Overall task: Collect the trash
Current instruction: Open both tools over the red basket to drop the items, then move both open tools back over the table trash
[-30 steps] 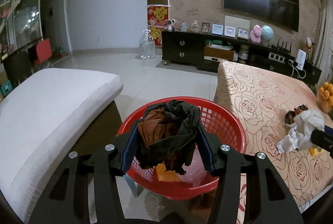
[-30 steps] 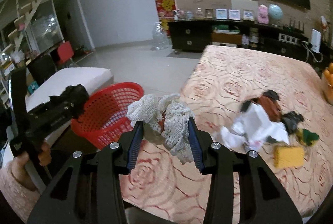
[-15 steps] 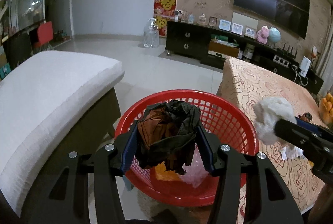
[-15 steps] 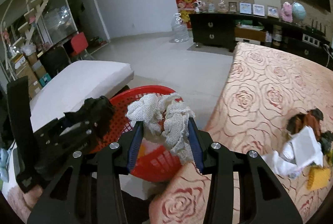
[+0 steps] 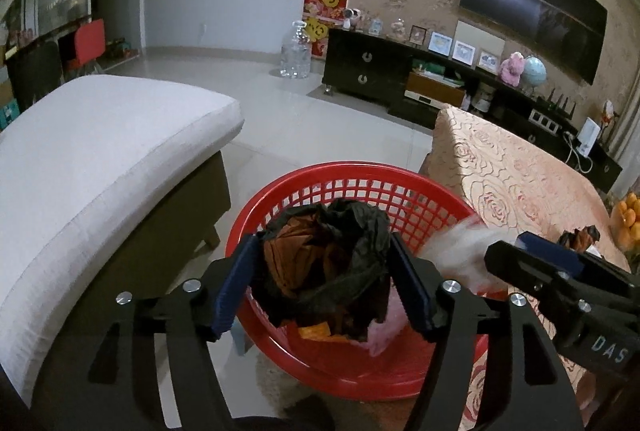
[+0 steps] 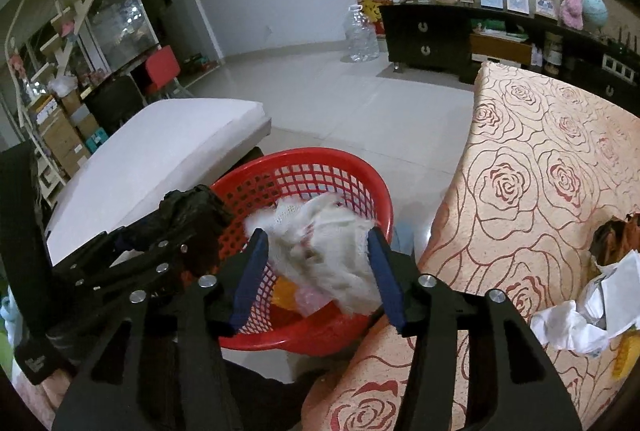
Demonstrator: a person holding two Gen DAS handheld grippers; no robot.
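A red mesh basket (image 5: 360,171) (image 6: 320,155) stands on the floor between a cushioned seat and a table. My left gripper (image 5: 323,243) (image 6: 192,215) hangs over it with a crumpled black and brown bag (image 5: 332,255) (image 6: 184,201) between its jaws; the jaws are opening, and the pads still touch the bag. My right gripper (image 6: 317,237) (image 5: 512,251) is over the basket's right side, its jaws opening. The white net rag (image 6: 320,251) (image 5: 456,251) between them is blurred and slipping down. Orange and pink scraps (image 5: 380,335) lie in the basket.
The rose-patterned table (image 6: 540,171) (image 5: 520,171) on the right carries more trash: white paper, dark wrappers and a yellow piece (image 6: 592,303). Oranges (image 5: 628,219) sit at its far edge. A white cushioned seat (image 5: 100,151) (image 6: 160,151) borders the basket on the left.
The right gripper carried the white net rag from the table to over the basket. Both grippers' jaws have widened; the net rag now blurs downward, while the black bag stays between the left pads.
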